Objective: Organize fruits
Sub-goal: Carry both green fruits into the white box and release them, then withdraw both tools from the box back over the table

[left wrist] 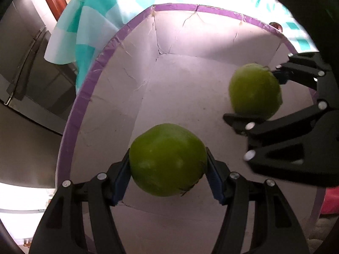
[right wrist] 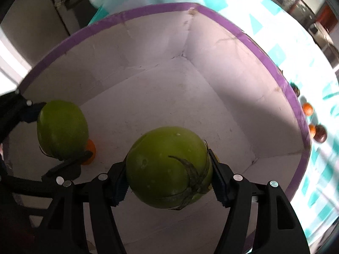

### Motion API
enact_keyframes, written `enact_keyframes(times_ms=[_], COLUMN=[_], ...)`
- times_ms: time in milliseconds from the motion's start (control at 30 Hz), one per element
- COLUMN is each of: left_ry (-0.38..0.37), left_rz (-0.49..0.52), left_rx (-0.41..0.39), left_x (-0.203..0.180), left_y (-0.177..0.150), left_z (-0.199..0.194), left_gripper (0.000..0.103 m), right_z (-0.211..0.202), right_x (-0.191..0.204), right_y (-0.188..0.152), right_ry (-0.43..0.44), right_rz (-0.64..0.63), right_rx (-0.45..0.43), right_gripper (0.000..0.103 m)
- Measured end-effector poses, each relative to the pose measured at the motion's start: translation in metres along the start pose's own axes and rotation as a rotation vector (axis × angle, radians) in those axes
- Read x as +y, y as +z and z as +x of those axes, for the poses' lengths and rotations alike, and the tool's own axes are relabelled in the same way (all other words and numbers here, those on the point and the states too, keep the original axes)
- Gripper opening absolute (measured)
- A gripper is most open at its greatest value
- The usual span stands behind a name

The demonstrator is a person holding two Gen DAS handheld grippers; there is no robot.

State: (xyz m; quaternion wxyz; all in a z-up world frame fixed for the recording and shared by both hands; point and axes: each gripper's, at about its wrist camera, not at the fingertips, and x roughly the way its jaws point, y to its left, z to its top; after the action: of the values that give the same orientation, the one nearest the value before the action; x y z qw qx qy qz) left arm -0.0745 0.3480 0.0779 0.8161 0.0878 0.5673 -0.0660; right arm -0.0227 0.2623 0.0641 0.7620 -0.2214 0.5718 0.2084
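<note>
A checked teal and white tablecloth [right wrist: 275, 6] covers the table, and on it stands a big white cardboard box [left wrist: 190, 80] with purple tape along its rim. Both claws reach down into the box. The left claw [left wrist: 168, 167] is clamped on a green tomato [left wrist: 167, 158], its blue pads pressing both sides, the fruit hanging above the box floor. The right claw [right wrist: 168, 173] is clamped the same way on a second green tomato [right wrist: 167, 167] with a dry stem. A small orange fruit [right wrist: 91, 151] lies inside the box; several more small fruits [right wrist: 307, 109] sit on the cloth outside.
</note>
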Motion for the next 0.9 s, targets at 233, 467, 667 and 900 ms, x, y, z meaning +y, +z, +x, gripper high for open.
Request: enact_keyframes(times_ms=[233,467,667,900], left_ry=[-0.035,-0.016,-0.029,0.088], left_rz=[-0.066,-0.144,-0.176,-0.284], left_rx=[0.077,0.077,0.038,-0.162], left_x=[0.008,0.017,0.018,0.004], left_y=[0.001,0.001,0.001,-0.003], left_z=[0.017,0.022,0.016,-0.030], left_gripper=[0.064,0.066,0.075,0.089], right_z=[0.012,0.010,-0.013,-0.073], right_x=[0.005,0.004,-0.014,-0.053], right_y=[0.027,0.019,0.016,-0.016], right_ry=[-0.023,0.015,0.054,0.201], right_rz=[-0.016,-0.020,0.024,0.079], right_rx=[0.038,0.039,-0.057,-0.296], right_gripper=[0.064,0.070,0.080,0.082])
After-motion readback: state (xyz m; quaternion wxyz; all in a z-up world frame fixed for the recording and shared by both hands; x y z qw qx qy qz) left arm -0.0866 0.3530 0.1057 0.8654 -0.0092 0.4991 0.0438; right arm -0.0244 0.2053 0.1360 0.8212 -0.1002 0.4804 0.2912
